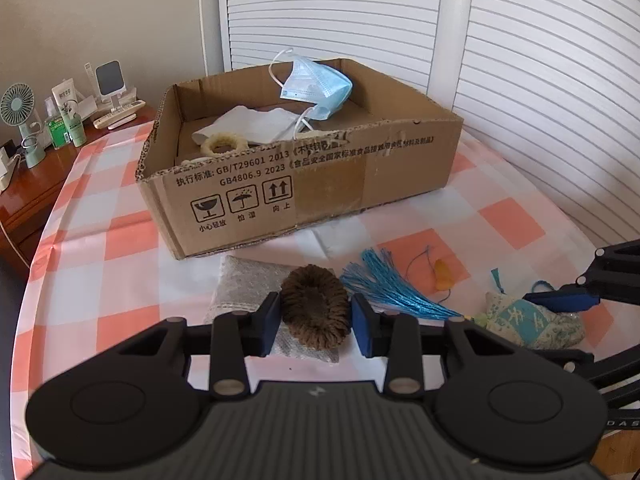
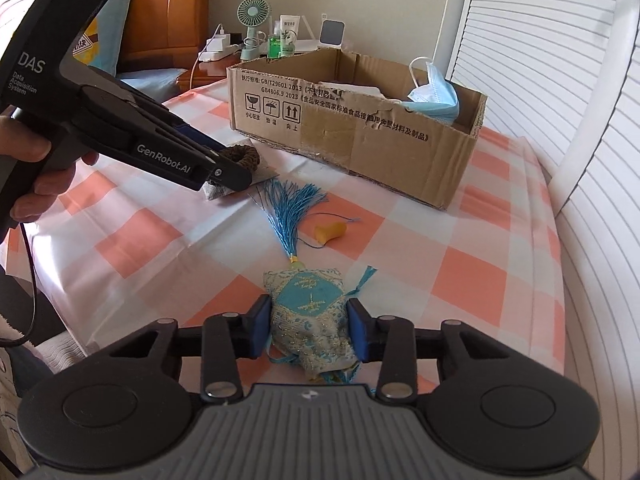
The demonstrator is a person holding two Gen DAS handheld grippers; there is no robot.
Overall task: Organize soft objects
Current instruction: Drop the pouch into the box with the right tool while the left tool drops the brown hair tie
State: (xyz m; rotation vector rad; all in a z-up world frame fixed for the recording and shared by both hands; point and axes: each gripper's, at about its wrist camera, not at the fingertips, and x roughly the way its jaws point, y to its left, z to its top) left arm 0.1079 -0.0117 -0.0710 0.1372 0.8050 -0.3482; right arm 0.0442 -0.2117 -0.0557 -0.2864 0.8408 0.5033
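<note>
The left gripper (image 1: 316, 318) sits low in the middle of the left wrist pic. Its two blue pads (image 1: 273, 320) pinch a brown fuzzy hair tie (image 1: 316, 310), one pad on each side, both touching. The hair tie lies on a small silver-grey pouch (image 1: 244, 286), & the pouch lies on the pink & white checked cloth (image 1: 100, 264).

The right gripper (image 2: 309, 330) is low in the middle of the right wrist pic. Its pads squeeze a blue & gold cloth sachet (image 2: 310, 312), both touching its sides. The sachet rests on the cloth. A long blue tassel (image 2: 290, 216) runs from the top of the sachet up toward the middle of the pic. Just right of the tassel is a little yellow soft thing (image 2: 330, 232) w/ a thin dark thread.

A brown cardboard box (image 1: 320, 184) stands in the middle of the left pic, behind the hair tie & well apart from it. Inside: a blue face mask (image 1: 316, 88) hanging over the back wall, some white cloth (image 1: 256, 124), & a pale fuzzy ring (image 1: 222, 146) near the front left.

At upper left of the left pic, a wood side table (image 1: 36, 184) holds a small green fan (image 1: 18, 108) & bottles. In the right pic, a hand (image 2: 36, 160) at the left edge holds the left gripper.
</note>
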